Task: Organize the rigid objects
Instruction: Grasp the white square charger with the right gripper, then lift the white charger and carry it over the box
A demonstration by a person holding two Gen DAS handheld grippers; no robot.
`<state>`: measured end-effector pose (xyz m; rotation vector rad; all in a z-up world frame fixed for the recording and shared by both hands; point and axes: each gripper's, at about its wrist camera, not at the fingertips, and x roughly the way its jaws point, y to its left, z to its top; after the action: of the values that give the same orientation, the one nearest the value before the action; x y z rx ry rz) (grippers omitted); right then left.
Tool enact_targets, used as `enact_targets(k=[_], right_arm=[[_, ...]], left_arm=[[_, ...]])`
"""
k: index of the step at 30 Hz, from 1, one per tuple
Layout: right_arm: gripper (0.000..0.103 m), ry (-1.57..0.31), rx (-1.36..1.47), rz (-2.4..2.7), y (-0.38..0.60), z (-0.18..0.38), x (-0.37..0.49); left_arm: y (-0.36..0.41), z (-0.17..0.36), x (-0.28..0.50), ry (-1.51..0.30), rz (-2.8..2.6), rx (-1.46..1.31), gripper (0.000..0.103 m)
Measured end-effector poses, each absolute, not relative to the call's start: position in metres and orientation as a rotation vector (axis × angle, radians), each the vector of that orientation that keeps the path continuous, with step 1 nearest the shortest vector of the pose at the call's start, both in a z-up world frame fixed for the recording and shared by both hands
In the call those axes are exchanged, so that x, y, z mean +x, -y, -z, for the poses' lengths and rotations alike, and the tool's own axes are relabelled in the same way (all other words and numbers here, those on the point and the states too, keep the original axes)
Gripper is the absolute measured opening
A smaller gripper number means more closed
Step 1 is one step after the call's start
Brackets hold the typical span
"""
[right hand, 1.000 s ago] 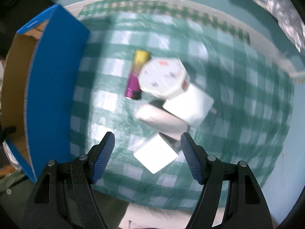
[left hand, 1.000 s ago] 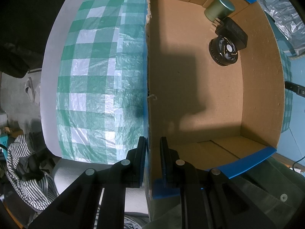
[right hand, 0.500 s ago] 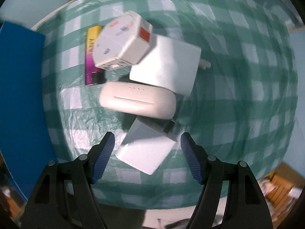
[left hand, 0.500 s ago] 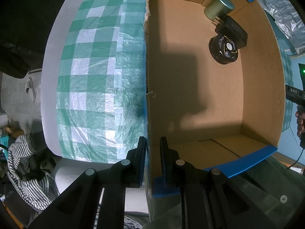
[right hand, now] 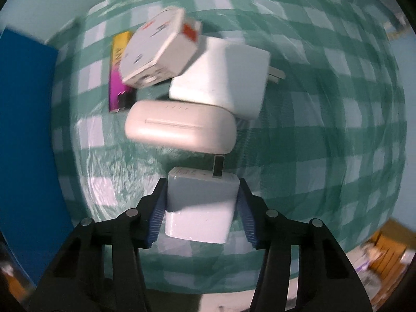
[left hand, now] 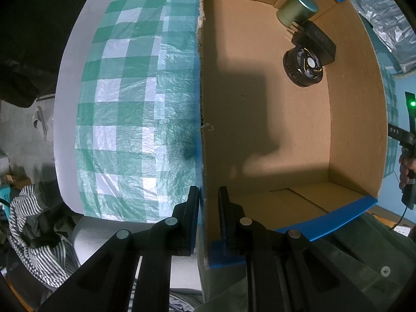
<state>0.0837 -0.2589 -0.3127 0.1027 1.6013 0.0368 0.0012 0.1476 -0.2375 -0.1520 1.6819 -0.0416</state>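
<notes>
Green-checked cloth [right hand: 325, 135] covers the table, with a cardboard box [left hand: 286, 135] standing on it. Pointing straight down, the left gripper [left hand: 209, 205] is clamped on the box's near wall edge. Only its view shows inside the box: a green cylinder [left hand: 296, 7], black adapter [left hand: 316, 40] and round black part [left hand: 303, 69] in the far corner. The right gripper [right hand: 202, 202], also pointing down, is closing around a white charger block [right hand: 200, 205], pads at its sides, beside a white case [right hand: 179, 130].
</notes>
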Motion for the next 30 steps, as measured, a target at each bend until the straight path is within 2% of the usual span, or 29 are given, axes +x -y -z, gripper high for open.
enact_targets(k=[2, 7, 10, 11, 18, 30], right_arm=[[0.052, -1.598, 0.071, -0.057, 0.253, 0.313, 0.080], [0.062, -1.609, 0.043, -0.064, 0.240, 0.316, 0.080], [0.050, -1.597, -0.013, -0.055, 0.225, 0.317, 0.087], [0.049, -1.590, -0.009, -0.061, 0.225, 0.316, 0.086], [0.049, -1.602, 0.019, -0.090, 0.226, 0.310, 0.084], [0.049, -1.540, -0.062, -0.223, 0.197, 0.239, 0.098]], left_arm=[[-0.149, 0.238, 0.001, -1.683, 0.043, -0.153, 0.014], [-0.150, 0.239, 0.001, -1.682, 0.044, -0.153, 0.014], [-0.150, 0.240, 0.001, -1.682, 0.040, -0.154, 0.014], [-0.150, 0.240, 0.001, -1.683, 0.041, -0.157, 0.014], [-0.151, 0.240, 0.002, -1.683, 0.040, -0.162, 0.014], [-0.150, 0.239, 0.002, -1.682, 0.041, -0.160, 0.014]])
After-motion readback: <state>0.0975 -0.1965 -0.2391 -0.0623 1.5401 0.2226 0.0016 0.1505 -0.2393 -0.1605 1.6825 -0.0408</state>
